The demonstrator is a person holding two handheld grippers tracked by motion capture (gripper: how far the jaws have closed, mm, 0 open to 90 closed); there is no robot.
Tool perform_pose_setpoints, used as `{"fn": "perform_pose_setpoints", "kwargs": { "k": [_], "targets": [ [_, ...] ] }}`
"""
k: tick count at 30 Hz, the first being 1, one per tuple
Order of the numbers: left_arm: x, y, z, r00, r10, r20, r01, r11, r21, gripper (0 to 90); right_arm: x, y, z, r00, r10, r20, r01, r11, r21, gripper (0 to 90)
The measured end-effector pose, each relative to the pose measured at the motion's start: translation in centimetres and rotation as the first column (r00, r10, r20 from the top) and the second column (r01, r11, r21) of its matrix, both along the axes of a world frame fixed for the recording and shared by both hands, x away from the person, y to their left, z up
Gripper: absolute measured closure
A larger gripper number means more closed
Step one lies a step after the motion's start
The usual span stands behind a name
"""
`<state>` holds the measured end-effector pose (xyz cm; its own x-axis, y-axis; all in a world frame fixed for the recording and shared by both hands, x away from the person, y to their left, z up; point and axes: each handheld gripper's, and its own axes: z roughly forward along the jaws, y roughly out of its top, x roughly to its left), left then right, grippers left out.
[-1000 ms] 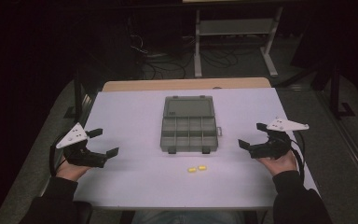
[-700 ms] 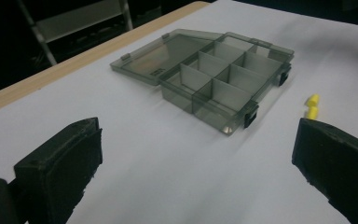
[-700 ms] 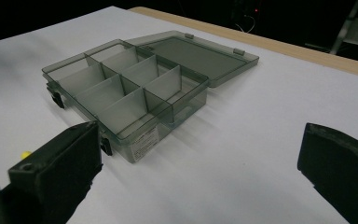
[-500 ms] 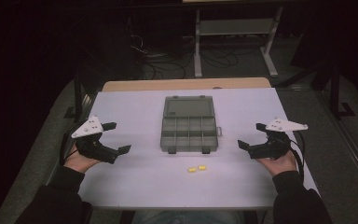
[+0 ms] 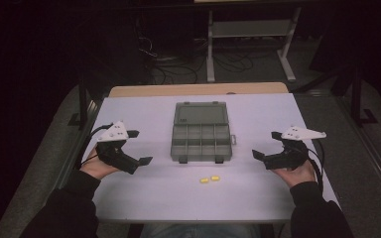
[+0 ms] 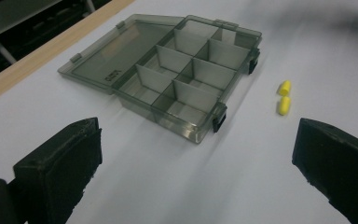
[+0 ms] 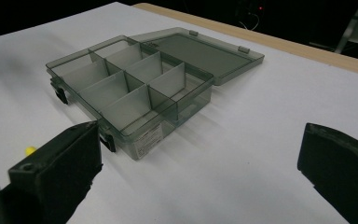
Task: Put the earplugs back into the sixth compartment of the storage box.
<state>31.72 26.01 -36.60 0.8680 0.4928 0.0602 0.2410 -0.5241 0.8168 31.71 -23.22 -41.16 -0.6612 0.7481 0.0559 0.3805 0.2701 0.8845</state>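
The left gripper (image 5: 139,148) has moved in from the table's left edge toward the open box (image 5: 200,132), a clear grey organiser with its lid laid flat on the far side and its small compartments empty. It now stands left of the box, closer than it was a second ago, with its jaws spread wide and nothing between them. In the left gripper view the box (image 6: 172,77) sits straight ahead and the two yellow pieces (image 6: 284,97) lie to the right of it, nearly touching end to end. In the high view those yellow pieces (image 5: 209,179) rest on the table (image 5: 144,198) just in front of the box's near edge, on the person's side, between the two grippers. The right gripper (image 5: 267,145) has hardly shifted; it waits right of the box, its jaws also wide apart and holding nothing. In the right gripper view the box (image 7: 135,88) lies ahead, and one yellow piece (image 7: 30,150) peeks out just past the near jaw. The left hand's advance suggests the work is only starting: the likely aim is to pick up the yellow pieces and drop them into a compartment, and neither has been touched. Being small and rounded, they may roll or slip when pinched.
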Motion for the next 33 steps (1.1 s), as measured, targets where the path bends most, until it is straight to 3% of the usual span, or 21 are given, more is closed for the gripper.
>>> {"fn": "perform_pose_setpoints", "kwargs": {
  "k": [15,33],
  "targets": [
    [0.8,-4.5,-0.9,0.9949,-0.094,-0.037,0.096,0.9929,0.07,1.4,0.0,0.2,-0.1,0.9997,0.019,-0.013,-0.019,1.0,-0.002,0.0],
    [0.8,-9.5,-2.8,0.9773,-0.193,-0.087,0.204,0.9681,0.145,1.4,0.2,0.3,-0.2,0.9993,0.03,-0.021,-0.03,1.0,0.0,0.0]
  ]
}}
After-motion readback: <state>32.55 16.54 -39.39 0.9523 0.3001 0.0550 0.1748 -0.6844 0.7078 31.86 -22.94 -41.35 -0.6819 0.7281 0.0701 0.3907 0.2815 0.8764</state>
